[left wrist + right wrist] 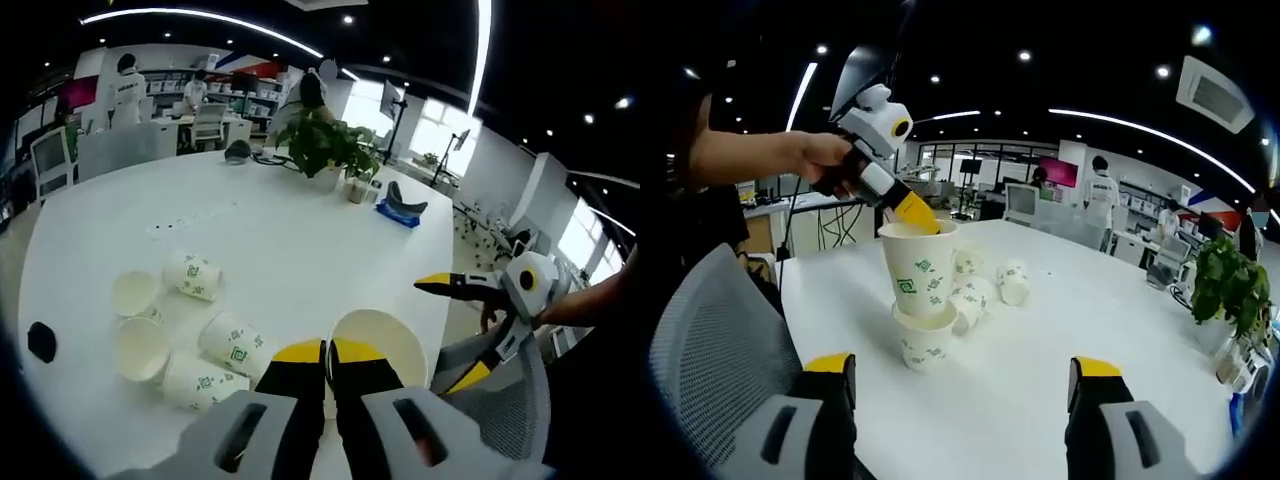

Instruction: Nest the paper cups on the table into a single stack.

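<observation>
Left claw (912,213) is pinched shut on the rim of a cup (920,270), yellow tips together, one inside the wall and one outside as far as I can make out. In the right gripper view that cup hangs upright right over a second upright cup (926,343) standing on the white desk (1040,330), its bottom sitting down in the lower one's mouth; can't tell how far in it goes. A hand (825,155) grips the left tool's handle.

From the left gripper view you look straight down into the held cup (378,340), its open mouth just past the closed tips.

Right claw (962,375) is wide open and holding nothing, its two yellow tips well apart over bare desk, near the stack. In the left gripper view it comes in from the right, jaws spread.

Loose cups (175,330) sit in a cluster on the desk: two upright with mouths up, three on their sides with the green print showing. In the right gripper view they lie just behind the stack.

A potted plant (325,145) stands farther back on the desk, and a grey mesh chair (720,340) sits beside the near edge.
</observation>
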